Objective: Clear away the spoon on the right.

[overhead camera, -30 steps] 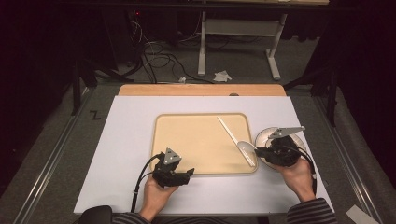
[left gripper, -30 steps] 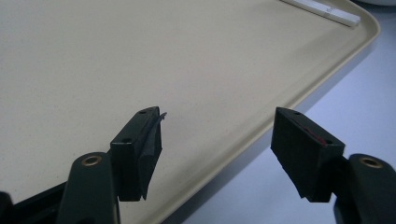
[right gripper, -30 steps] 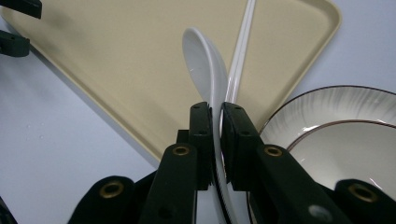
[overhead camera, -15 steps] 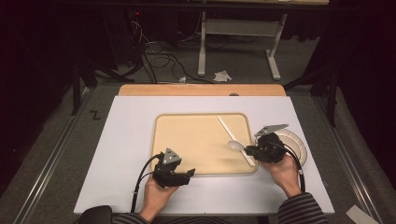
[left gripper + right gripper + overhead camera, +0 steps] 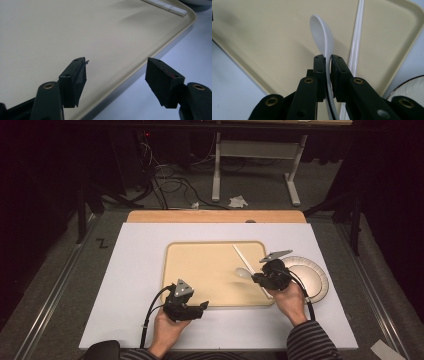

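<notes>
Left tongs [image 5: 202, 306] sit at the near edge of the flat beige plastic tray [image 5: 205, 270] on the white table [image 5: 135, 270], jaws spread wide with nothing between them. Right tongs [image 5: 327, 63] are clamped on the handle of a white plastic spoon [image 5: 323, 35], bowl held above the tray's right part beside a long white chopstick [image 5: 357, 42]. A round white paper plate [image 5: 312, 275] lies on the table just right of the tray.
</notes>
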Available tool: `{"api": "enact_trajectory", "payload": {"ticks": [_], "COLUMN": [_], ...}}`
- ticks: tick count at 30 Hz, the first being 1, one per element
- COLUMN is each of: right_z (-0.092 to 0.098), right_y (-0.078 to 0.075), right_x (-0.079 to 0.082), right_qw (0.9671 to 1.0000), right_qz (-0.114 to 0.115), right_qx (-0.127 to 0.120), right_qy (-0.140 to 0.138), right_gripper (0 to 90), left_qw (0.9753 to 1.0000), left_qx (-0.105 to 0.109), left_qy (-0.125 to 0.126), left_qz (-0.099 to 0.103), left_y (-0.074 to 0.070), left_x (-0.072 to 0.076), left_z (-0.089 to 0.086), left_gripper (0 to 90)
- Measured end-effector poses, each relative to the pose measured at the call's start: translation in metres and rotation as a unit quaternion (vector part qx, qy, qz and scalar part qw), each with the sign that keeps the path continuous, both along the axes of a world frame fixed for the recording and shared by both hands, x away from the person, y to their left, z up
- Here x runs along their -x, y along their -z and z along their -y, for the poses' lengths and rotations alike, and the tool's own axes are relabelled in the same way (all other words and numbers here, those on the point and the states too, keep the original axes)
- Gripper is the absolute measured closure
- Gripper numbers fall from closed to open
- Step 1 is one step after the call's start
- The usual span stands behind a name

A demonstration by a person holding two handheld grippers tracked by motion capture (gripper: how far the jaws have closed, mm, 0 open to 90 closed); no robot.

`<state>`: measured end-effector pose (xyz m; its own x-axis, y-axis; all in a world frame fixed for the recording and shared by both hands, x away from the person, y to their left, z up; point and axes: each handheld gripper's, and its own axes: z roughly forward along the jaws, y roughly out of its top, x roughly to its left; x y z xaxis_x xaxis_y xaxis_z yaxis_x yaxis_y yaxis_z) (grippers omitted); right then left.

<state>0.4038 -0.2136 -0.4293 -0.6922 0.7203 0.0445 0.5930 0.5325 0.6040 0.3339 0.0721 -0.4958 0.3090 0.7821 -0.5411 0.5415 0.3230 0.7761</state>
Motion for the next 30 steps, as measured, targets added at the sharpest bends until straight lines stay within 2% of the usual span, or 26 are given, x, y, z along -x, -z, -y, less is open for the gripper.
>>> {"api": "enact_trajectory", "payload": {"ticks": [2, 3, 7, 13, 17, 26, 30], "right_z": [-0.005, -0.008, -0.016, -0.024, -0.031, -0.042, -0.044], "right_y": [0.002, 0.004, 0.008, 0.011, 0.016, 0.028, 0.031], "right_x": [-0.003, -0.004, -0.008, -0.013, -0.018, -0.024, -0.027], "right_qw": [1.0, 1.0, 0.9999, 0.9998, 0.9996, 0.999, 0.9987], "right_qz": [-0.001, -0.002, -0.006, -0.007, -0.005, -0.005, -0.007], "right_qx": [0.002, 0.003, 0.012, 0.01, 0.02, 0.038, 0.042], "right_qy": [0.002, 0.004, 0.009, 0.013, 0.018, 0.025, 0.029], "right_gripper": [84.4, 84.4, 84.4, 84.4, 84.3, 83.8, 83.7], "left_qw": [1.0, 1.0, 1.0, 1.0, 1.0, 1.0, 1.0], "left_qx": [-0.006, -0.001, -0.005, -0.008, -0.002, -0.006, 0.003], "left_qy": [0.003, 0.002, 0.003, 0.002, 0.0, 0.004, -0.001], "left_qz": [0.001, 0.002, 0.002, 0.003, 0.004, 0.004, -0.002], "left_y": [0.0, -0.001, -0.001, 0.0, 0.0, -0.001, -0.001], "left_x": [0.001, 0.001, 0.001, 0.001, 0.002, 0.004, 0.004], "left_z": [-0.001, -0.001, -0.001, -0.001, 0.0, -0.001, -0.003], "left_gripper": [33.4, 33.4, 33.4, 33.4, 33.4, 33.3, 33.2]}}
